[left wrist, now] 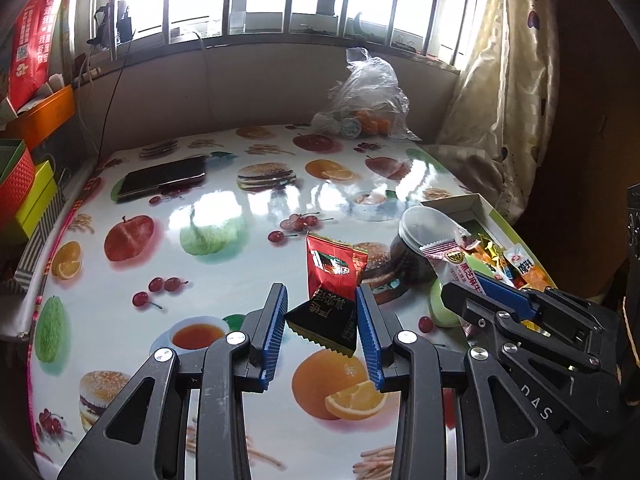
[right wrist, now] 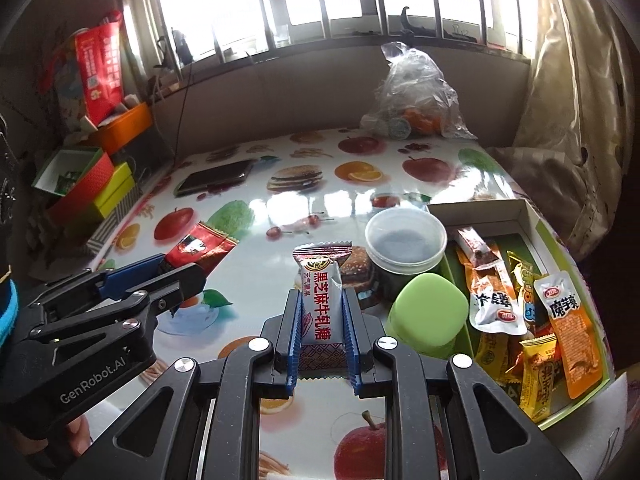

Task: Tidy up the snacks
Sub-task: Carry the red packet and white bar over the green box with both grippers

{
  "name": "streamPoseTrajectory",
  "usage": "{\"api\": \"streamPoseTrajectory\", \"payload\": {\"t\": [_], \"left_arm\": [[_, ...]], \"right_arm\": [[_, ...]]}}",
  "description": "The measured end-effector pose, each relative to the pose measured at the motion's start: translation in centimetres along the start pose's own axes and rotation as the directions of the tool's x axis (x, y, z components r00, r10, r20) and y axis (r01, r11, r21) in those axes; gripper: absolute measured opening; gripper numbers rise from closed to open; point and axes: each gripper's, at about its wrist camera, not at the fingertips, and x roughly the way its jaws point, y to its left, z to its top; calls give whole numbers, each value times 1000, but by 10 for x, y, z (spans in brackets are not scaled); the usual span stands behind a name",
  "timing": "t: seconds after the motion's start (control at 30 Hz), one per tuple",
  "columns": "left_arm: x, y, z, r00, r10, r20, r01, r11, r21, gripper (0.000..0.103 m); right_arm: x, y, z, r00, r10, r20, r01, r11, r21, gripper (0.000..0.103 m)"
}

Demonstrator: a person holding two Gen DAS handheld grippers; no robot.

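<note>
My left gripper point(left wrist: 321, 298) is shut on a red and black snack packet point(left wrist: 330, 280) and holds it above the table; the packet also shows in the right wrist view point(right wrist: 200, 246). My right gripper point(right wrist: 321, 300) is shut on a white and pink nougat bar point(right wrist: 320, 304), held upright; the bar also shows in the left wrist view point(left wrist: 460, 264). A white snack box point(right wrist: 532, 216) at the right holds several orange and yellow packets point(right wrist: 496, 300). The left gripper point(right wrist: 160, 268) sits to the left of my right gripper.
A clear plastic cup point(right wrist: 406, 240) and a green lid point(right wrist: 428, 312) stand beside the box. A phone point(left wrist: 162, 178) lies at the back left. A plastic bag point(left wrist: 368, 96) sits at the back. Coloured boxes point(right wrist: 80, 184) are stacked off the table's left edge.
</note>
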Motion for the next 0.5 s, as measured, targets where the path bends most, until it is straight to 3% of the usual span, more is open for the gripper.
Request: {"api": "streamPoseTrajectory", "payload": {"t": [0.5], "left_arm": [[18,-54,14,998,-68,-10,69,995,71,36]], "right_arm": [[-21,-53,-6,996,-84,18,83,993,84,18]]}}
